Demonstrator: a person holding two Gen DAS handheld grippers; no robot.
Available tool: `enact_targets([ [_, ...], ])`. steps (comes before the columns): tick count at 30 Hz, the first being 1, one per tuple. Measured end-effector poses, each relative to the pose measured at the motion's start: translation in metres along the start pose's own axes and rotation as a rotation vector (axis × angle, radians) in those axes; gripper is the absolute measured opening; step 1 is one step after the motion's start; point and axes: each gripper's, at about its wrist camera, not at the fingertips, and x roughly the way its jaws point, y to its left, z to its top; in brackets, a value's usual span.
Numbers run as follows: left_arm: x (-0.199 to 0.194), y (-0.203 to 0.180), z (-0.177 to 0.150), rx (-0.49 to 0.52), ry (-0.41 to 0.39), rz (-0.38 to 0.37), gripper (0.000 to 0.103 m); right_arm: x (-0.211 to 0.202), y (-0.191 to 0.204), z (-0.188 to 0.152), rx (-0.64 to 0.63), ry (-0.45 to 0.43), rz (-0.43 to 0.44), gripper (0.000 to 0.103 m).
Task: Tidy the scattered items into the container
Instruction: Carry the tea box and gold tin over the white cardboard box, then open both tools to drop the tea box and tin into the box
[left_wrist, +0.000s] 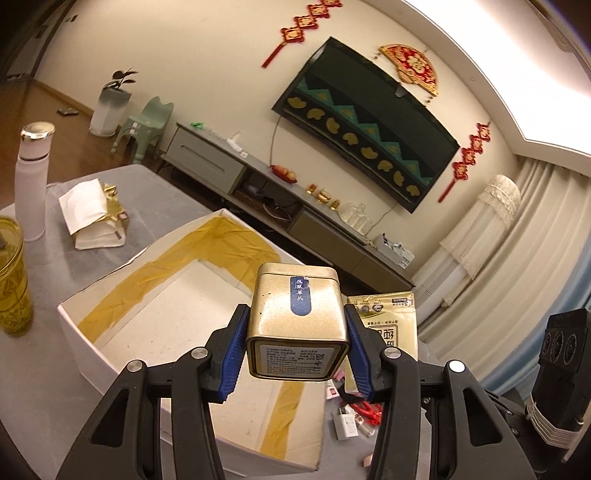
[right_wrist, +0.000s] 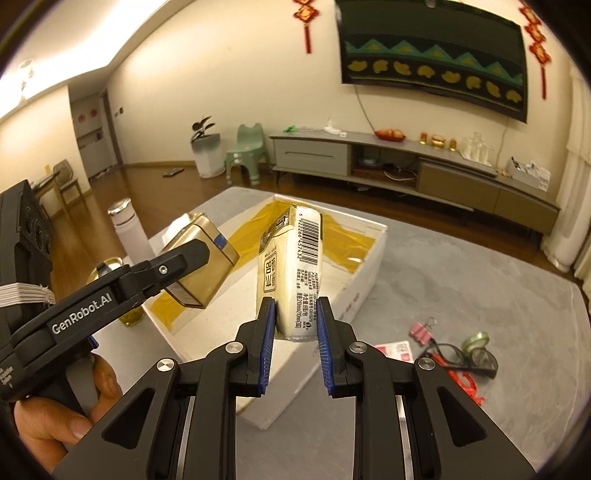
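A gold tin (left_wrist: 298, 320) is clamped by the left tongs (left_wrist: 297, 345); a tissue pack (right_wrist: 293, 273) is gripped by the right tongs (right_wrist: 295, 345), the white box (right_wrist: 364, 273) at twelve o'clock.

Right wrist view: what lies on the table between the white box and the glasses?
A red-and-white card and a pink binder clip lie on the grey table between the white box and the glasses, seen in the right wrist view.

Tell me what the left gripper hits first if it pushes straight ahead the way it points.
Probably the white box: the left gripper, shut on the gold tin, points down over its open inside. Depth is uncertain.
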Motion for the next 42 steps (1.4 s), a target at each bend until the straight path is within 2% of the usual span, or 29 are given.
enact_targets([
  [14, 0.022, 0.033, 0.005, -0.061, 0.087, 0.088, 0.051, 0.058, 0.036, 0.003, -0.113, 0.121, -0.038, 0.024],
  [20, 0.031, 0.047, 0.011, -0.080, 0.092, 0.146, 0.051, 0.078, 0.037, 0.003, -0.143, 0.173, -0.058, 0.024],
  [25, 0.043, 0.051, 0.011, -0.080, 0.126, 0.181, 0.051, 0.085, 0.039, -0.002, -0.159, 0.205, -0.060, 0.024],
  [29, 0.045, 0.051, 0.011, -0.067, 0.121, 0.203, 0.051, 0.088, 0.039, -0.005, -0.168, 0.219, -0.057, 0.025],
  [35, 0.047, 0.049, 0.011, -0.053, 0.119, 0.238, 0.053, 0.087, 0.036, -0.009, -0.164, 0.219, -0.047, 0.032],
  [38, 0.047, 0.048, 0.011, -0.054, 0.117, 0.221, 0.059, 0.084, 0.033, -0.012, -0.146, 0.217, -0.036, 0.033],
  [42, 0.045, 0.048, 0.012, -0.058, 0.112, 0.219, 0.060, 0.077, 0.027, -0.016, -0.110, 0.206, -0.014, 0.033],
])
